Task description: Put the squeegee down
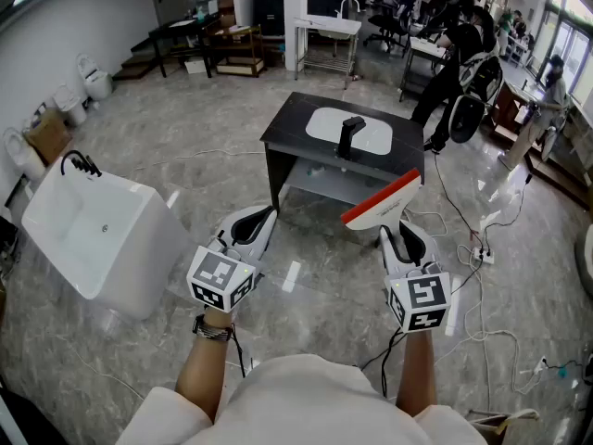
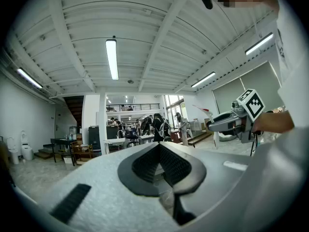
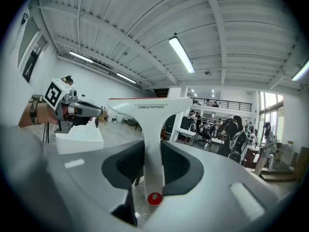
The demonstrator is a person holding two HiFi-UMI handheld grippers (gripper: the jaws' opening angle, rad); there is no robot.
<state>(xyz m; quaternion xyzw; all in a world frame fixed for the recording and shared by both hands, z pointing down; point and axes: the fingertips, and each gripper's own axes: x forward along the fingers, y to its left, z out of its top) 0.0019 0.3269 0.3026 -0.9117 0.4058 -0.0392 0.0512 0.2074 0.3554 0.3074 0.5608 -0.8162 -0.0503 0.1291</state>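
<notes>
Right gripper view: the right gripper (image 3: 153,146) is clamped on the white handle of the squeegee (image 3: 147,111), with the blade crosswise up top. The whole thing is held in the air, well short of any surface. The left gripper (image 2: 159,148) has its jaws together with nothing in them. I'd carry the squeegee forward to the dark vanity counter (image 1: 287,130), lower it till it rests flat, then let go so it doesn't bounce. Can't tell if that counter's really the intended spot, and in the head view the gripper hides most of the handle.
</notes>
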